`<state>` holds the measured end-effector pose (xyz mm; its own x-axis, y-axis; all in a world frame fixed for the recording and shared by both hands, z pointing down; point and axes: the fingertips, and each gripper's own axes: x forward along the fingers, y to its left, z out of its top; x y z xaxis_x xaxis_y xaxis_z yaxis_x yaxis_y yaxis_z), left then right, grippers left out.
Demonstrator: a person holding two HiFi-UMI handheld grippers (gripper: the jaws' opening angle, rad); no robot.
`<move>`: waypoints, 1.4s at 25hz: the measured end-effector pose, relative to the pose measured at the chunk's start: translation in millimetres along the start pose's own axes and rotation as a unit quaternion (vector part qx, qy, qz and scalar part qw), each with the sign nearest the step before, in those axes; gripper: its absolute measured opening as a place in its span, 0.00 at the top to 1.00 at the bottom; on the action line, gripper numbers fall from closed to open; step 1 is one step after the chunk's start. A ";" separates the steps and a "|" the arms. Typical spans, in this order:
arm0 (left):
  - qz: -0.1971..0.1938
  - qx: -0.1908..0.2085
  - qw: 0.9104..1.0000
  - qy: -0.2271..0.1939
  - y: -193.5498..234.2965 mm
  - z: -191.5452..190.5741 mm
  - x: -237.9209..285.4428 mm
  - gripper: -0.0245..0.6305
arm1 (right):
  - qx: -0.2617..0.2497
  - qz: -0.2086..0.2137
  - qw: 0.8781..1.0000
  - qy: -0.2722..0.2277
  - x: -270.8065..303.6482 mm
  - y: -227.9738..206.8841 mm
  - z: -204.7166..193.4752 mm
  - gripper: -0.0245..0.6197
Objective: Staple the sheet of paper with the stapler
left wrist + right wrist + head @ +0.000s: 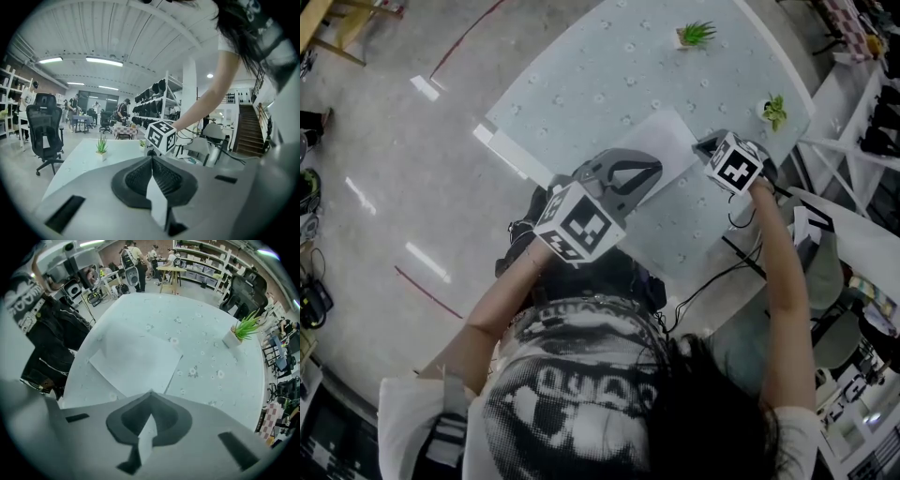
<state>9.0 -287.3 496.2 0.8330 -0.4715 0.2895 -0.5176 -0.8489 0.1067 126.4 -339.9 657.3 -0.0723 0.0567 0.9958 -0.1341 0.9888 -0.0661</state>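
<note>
A white sheet of paper [666,141] lies flat on the pale flower-patterned table [609,75]. My left gripper [654,172] is held over the sheet's near edge, jaws shut and empty; its own view [151,159] looks level across the table. My right gripper [701,145] hangs at the sheet's right corner and points straight down. Its jaws [151,392] are shut with nothing between them, above the table just off the paper [136,362]. The right gripper's marker cube [161,136] shows ahead in the left gripper view. No stapler shows in any view.
Two small potted plants [696,35] [775,110] stand near the table's far and right edges. Chairs, cables and white furniture [839,234] crowd the right side. An office chair [44,131] stands on the floor at the left.
</note>
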 end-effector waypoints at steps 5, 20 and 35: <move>0.008 -0.001 1.000 0.001 6.6 -0.3 0.8 0.96 | -0.005 -0.005 1.000 0.011 6.0 -0.3 0.6 0.96; 0.007 0.022 1.000 0.008 7.6 9.7 -24.8 0.96 | 0.014 0.011 1.000 -0.005 1.2 0.9 -5.9 0.95; -0.021 0.043 0.999 0.013 15.8 13.0 -65.4 0.96 | 0.167 -0.108 0.967 -0.158 -54.6 3.3 35.1 0.95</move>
<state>-51.1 -273.0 466.5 0.8478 -0.4296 0.3111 -0.4627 -0.8857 0.0378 95.2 -344.5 600.4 -0.2986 -0.2429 0.9230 -0.4869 0.8705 0.0716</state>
